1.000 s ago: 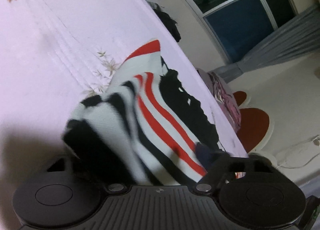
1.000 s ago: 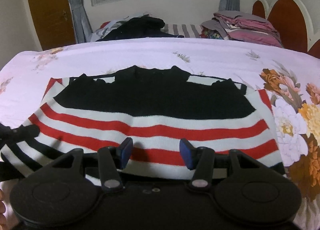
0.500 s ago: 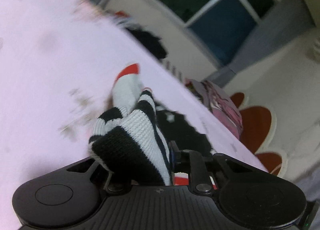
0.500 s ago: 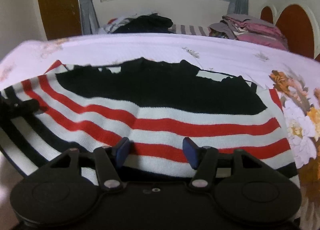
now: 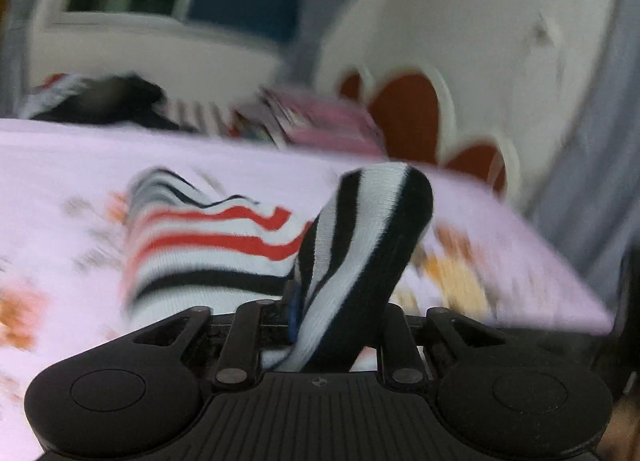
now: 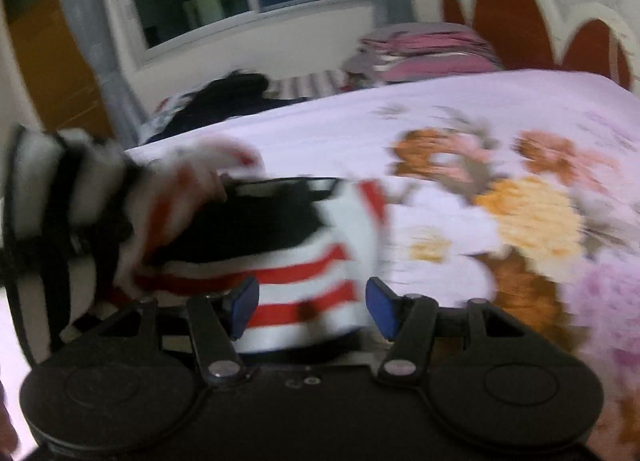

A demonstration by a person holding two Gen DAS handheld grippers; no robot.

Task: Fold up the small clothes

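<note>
Left gripper (image 5: pixel 320 301) clamps striped sweater (image 5: pixel 360 245) edge — right gripper (image 6: pixel 312 301) agape, empty — no legible writing

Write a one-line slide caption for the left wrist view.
Left gripper pinches a fold of the striped sweater above the floral bedsheet.

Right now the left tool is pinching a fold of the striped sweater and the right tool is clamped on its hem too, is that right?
Not quite. The left tool does pinch a fold of the striped sweater, but the right tool is not clamped on it: the right wrist view shows its blue pads standing apart, with the hem lying loose between them.
</note>
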